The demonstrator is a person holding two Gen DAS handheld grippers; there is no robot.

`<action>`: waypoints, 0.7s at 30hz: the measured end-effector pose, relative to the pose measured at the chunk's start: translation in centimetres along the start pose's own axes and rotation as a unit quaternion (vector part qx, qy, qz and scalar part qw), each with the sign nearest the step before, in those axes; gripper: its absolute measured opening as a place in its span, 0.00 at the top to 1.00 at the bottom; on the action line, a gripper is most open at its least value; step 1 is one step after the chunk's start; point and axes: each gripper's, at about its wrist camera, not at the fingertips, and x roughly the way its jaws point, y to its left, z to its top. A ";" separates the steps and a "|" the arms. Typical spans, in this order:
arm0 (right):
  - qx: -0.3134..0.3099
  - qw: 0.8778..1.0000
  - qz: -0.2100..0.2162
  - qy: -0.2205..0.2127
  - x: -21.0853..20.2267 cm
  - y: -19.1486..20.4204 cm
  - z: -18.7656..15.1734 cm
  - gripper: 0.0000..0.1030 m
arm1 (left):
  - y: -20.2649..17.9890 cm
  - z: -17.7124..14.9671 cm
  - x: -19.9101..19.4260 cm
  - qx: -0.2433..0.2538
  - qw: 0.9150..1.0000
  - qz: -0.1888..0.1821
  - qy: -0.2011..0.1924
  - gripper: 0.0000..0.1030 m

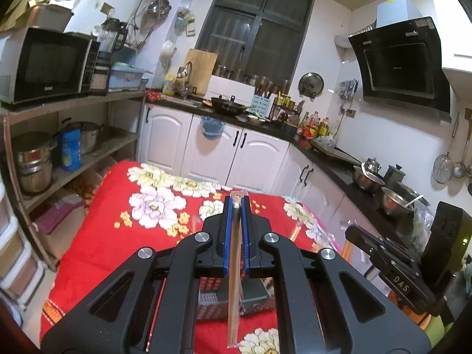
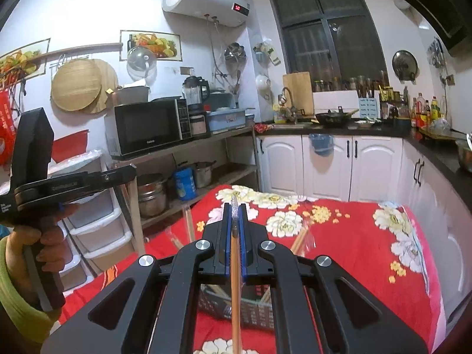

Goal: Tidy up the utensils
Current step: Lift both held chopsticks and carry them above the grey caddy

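My left gripper (image 1: 236, 203) is shut on a dark brown pair of chopsticks in a clear wrapper (image 1: 234, 280), held above the red floral tablecloth (image 1: 118, 236). My right gripper (image 2: 234, 209) is shut on a light wooden pair of chopsticks in a clear wrapper (image 2: 235, 289). A dark mesh utensil basket (image 2: 253, 303) stands on the cloth right under both grippers; it also shows in the left wrist view (image 1: 253, 298) and holds some chopsticks. More wrapped chopsticks (image 2: 301, 240) lie on the cloth beyond it. The right gripper body (image 1: 392, 265) shows at the right of the left wrist view.
A shelf with a microwave (image 2: 150, 126) and steel pots (image 2: 152, 194) stands left of the table. White cabinets (image 2: 324, 165) and a dark counter with a wok (image 2: 333, 118) lie beyond. White plastic drawers (image 2: 97, 227) stand at the left.
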 end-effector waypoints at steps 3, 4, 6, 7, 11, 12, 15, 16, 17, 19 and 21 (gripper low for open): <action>-0.004 1.000 0.005 -0.008 0.4 0.2 1.0 0.95 | -0.1 0.8 0.3 0.005 1.000 0.003 -0.007 0.98; -0.005 1.000 0.006 -0.010 0.6 0.3 1.4 0.95 | -0.1 1.1 0.4 0.007 1.000 0.005 -0.010 0.98; -0.006 1.000 0.009 -0.015 0.9 0.3 2.0 0.95 | -0.2 1.6 0.7 0.010 1.000 0.009 -0.015 0.98; -0.007 1.000 0.011 -0.017 1.1 0.4 2.3 0.95 | -0.2 1.8 0.9 0.012 1.000 0.011 -0.017 0.98; -0.011 0.999 0.019 -0.026 1.8 0.8 3.4 0.95 | -0.1 2.4 1.4 0.016 0.999 0.024 -0.028 0.98; -0.011 0.999 0.021 -0.028 2.0 1.0 3.7 0.95 | 0.0 2.5 1.7 0.014 0.999 0.025 -0.030 0.98; -0.017 0.999 0.028 -0.035 2.5 1.5 4.5 0.95 | 0.2 2.8 2.2 0.012 0.999 0.032 -0.036 0.98; -0.018 0.999 0.030 -0.037 2.7 1.7 4.7 0.95 | 0.2 2.8 2.3 0.012 0.999 0.034 -0.038 0.98; -0.021 0.998 0.032 -0.040 2.9 1.9 4.9 0.95 | 0.3 2.9 2.5 0.011 0.998 0.037 -0.042 0.99; -0.023 0.998 0.035 -0.043 3.2 2.2 5.2 0.95 | 0.3 2.9 2.8 0.008 0.998 0.039 -0.047 0.99; -0.024 0.998 0.039 -0.048 3.4 2.3 5.5 0.95 | 0.3 3.0 3.0 0.005 0.998 0.041 -0.052 0.99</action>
